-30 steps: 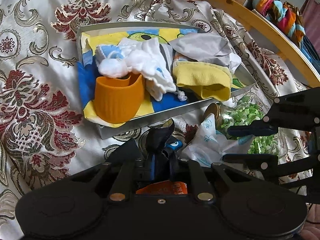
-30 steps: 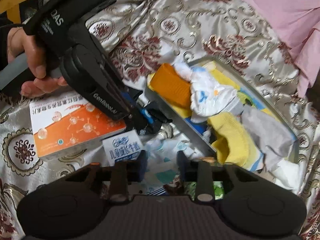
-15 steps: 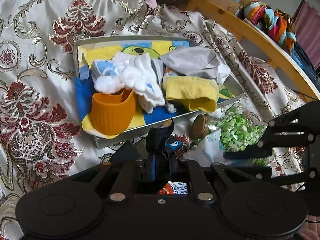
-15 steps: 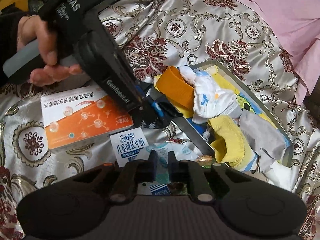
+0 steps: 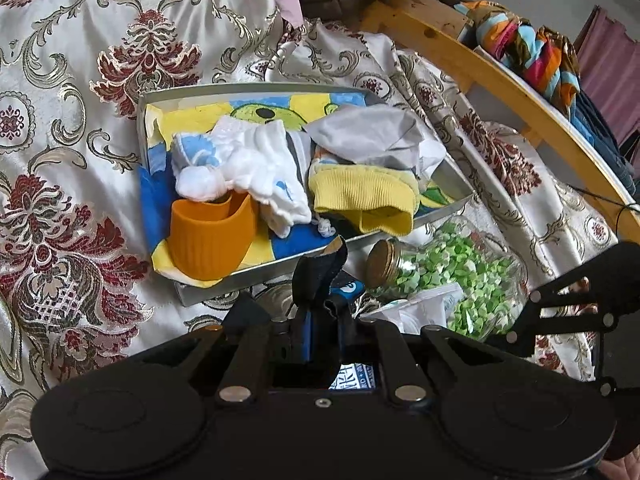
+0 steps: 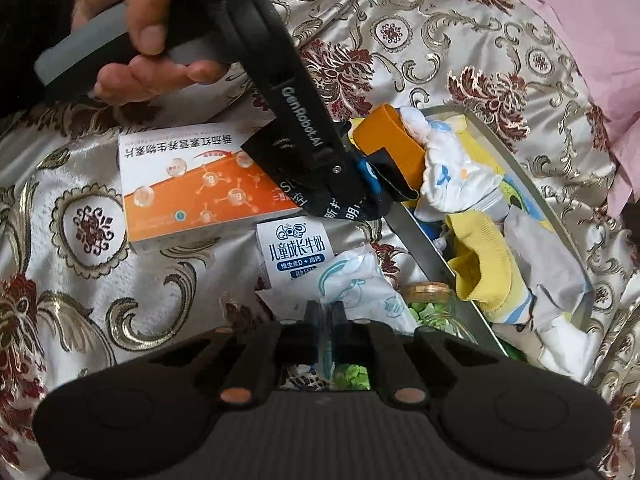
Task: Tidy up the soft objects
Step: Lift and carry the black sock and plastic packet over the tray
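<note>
Setting: a bed covered with a cream and red brocade bedspread (image 5: 68, 152) carries everything; a shallow grey metal tray (image 5: 248, 90) lies on it, toward the wooden bed rail (image 5: 500, 76).
Tray contents: an orange ribbed soft cup (image 5: 208, 240), a white and blue baby garment (image 5: 256, 168), a yellow knitted cuff (image 5: 360, 196) and a grey cloth (image 5: 368, 132) are gathered inside, judged to be the soft things already sorted.
Left gripper (image 5: 320, 312): its fingers are clamped on a black fabric strip with printed lettering (image 5: 320, 272), held just outside the tray's near edge; the strip is judged to be kept lifted so that it can be carried over the rim.
Right gripper (image 6: 325, 312): its fingers are brought together over a white cloth with blue prints (image 6: 360, 288) lying on the bedspread beside the tray's long side; a fold appears to be pinched, though the contact is partly hidden.
Hard items: an orange and white carton (image 6: 200, 184), a small white milk box (image 6: 294, 254) and a glass jar of green pieces with a gold lid (image 5: 460, 272) are left on the bedspread, presumably because they are not soft.
Person: a hand (image 6: 132, 36) is seen gripping the left gripper's handle.
Next step, judged: both cloths are to be placed in the tray.
</note>
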Motion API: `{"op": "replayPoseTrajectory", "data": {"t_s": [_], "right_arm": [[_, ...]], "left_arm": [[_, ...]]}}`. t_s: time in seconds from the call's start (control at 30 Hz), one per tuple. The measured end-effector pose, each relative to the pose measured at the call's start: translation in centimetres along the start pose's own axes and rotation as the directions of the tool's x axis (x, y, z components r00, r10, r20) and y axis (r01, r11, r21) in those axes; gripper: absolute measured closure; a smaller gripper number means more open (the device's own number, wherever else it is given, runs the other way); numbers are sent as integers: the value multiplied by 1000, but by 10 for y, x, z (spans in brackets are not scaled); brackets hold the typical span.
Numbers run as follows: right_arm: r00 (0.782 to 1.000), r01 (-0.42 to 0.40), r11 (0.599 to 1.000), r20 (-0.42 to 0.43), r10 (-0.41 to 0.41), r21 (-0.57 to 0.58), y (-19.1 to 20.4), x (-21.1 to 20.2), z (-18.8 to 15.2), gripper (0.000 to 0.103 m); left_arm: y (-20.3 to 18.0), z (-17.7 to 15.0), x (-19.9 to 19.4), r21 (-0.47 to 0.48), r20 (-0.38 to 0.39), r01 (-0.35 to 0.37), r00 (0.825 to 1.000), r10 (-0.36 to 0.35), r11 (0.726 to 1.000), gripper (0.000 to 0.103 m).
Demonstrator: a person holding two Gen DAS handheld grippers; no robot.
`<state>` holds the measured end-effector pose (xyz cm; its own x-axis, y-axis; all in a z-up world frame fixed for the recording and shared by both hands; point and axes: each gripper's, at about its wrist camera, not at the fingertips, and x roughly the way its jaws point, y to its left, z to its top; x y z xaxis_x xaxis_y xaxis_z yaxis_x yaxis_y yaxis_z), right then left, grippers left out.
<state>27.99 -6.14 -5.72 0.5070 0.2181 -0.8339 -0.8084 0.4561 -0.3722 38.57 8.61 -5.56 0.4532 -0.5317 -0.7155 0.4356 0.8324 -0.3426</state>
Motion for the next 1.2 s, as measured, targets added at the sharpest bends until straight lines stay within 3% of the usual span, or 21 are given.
{"op": "replayPoseTrajectory", "data": {"t_s": [0.33, 0.47, 0.67, 0.97, 1.07, 1.2], "right_arm": [[992, 80, 997, 99, -78, -20, -1, -21, -3, 99], [982, 108, 994, 155, -110, 18, -13, -30, -4, 99], [946, 148, 977, 268, -185, 151, -51, -38, -7, 99], [892, 112, 901, 356, -276, 419, -145, -21, -4, 99], [878, 88, 865, 372, -301, 494, -173, -10, -1, 99], [874, 45, 795, 362, -324, 604, -206, 8, -3, 99]], "left_arm": [[2, 8, -15, -66, 83, -1, 997, 6, 998, 91], [-8, 14, -25, -61, 160, -5, 987, 15, 998, 91], [-23, 33, -35, -81, 291, -78, 952, 99, 994, 91], [-19, 83, -12, -183, 462, -140, 862, 210, 973, 91], [-16, 97, 4, -210, 465, -160, 852, 242, 965, 91], [-13, 116, 31, -226, 437, -176, 861, 261, 958, 91]]}}
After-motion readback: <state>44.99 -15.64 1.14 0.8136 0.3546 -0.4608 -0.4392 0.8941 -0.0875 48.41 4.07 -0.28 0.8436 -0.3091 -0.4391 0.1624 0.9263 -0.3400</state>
